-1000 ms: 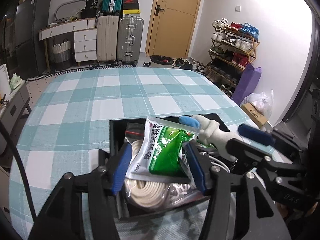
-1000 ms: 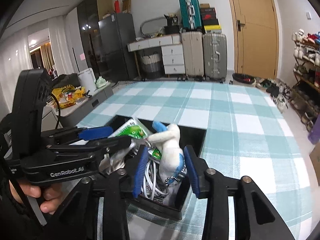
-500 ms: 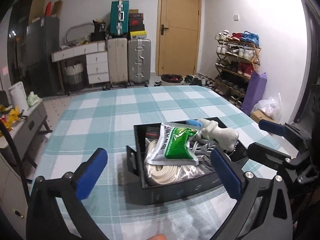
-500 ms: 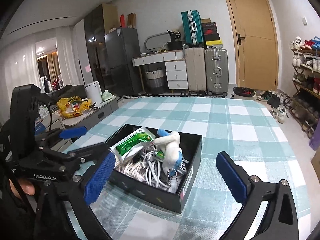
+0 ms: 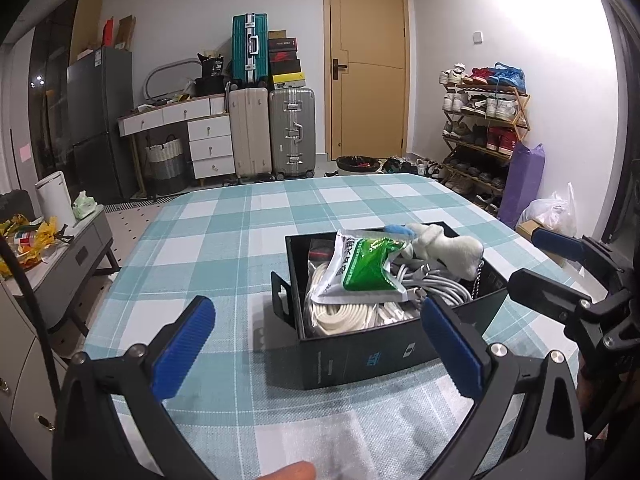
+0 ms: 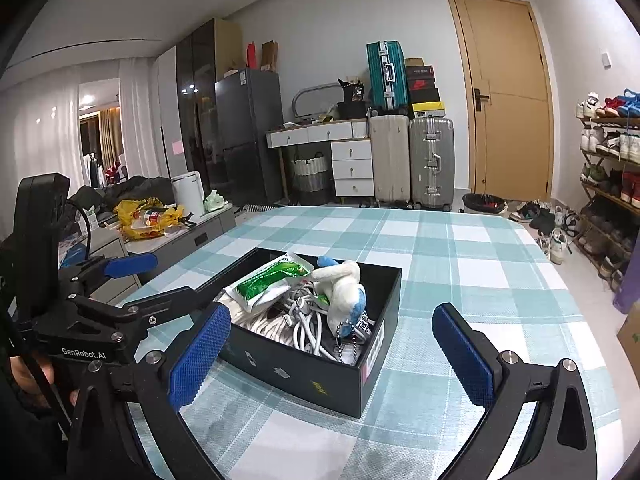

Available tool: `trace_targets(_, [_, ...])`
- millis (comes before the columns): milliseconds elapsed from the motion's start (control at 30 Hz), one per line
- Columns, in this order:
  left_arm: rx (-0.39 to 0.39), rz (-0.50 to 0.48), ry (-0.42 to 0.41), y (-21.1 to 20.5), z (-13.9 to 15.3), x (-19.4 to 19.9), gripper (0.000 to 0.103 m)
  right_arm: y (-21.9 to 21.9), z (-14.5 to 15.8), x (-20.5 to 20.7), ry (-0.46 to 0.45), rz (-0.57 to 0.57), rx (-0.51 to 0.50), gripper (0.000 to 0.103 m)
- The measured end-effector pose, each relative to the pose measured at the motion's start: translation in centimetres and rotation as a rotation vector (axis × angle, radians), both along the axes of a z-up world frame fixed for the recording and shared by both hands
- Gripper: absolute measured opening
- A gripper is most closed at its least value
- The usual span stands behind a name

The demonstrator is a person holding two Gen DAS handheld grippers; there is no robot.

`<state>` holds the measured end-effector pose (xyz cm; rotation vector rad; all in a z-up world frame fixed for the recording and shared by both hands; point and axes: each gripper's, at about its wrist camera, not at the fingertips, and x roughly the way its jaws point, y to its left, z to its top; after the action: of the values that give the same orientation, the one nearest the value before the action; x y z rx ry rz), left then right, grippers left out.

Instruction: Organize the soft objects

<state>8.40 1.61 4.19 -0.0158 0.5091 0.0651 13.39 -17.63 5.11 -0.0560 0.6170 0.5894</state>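
Left tongs [image 5: 318, 344]: spread wide, holding nothing, hovering over the checked desk [image 5: 224, 240] short of the black box [image 5: 360, 356].
Right tongs [image 6: 332, 354]: also spread wide and empty, the box's near corner between the blue pads.

Box contents, left to right in the left view: white coiled cord [image 5: 344, 312], green packet [image 5: 364, 270] lying on top, plush toy [image 5: 440, 244] propped at the 2 o'clock corner, touching the packet.

Step in hand, as judged: both soft things lie in the box and neither is gripped, so this reads as a pause after placing or before a new pick. A next pick would call for lowering over one item and closing on soft bulk, clear of the cords.

Left view alone shows the box's side flap at 9 o'clock. Right view alone shows the toy's bead chain [image 6: 344, 330] and the grey cables [image 6: 308, 320] under it.
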Motion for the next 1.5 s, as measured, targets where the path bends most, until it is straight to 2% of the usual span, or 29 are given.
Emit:
trace_targets(367, [-0.033, 0.018, -0.074, 0.27, -0.74, -0.37, 0.103, 0.19, -0.65, -0.32, -0.025, 0.003, -0.006, 0.102])
trace_targets(767, [-0.009, 0.009, -0.097, -0.45, -0.78, -0.65, 0.103, 0.37, -0.75, -0.72, -0.040, 0.005, -0.014, 0.103])
trace_targets(1500, [-0.013, 0.010, -0.093, -0.58, -0.57, -0.85, 0.103, 0.25, -0.67, -0.97, -0.055, 0.002, -0.012, 0.103])
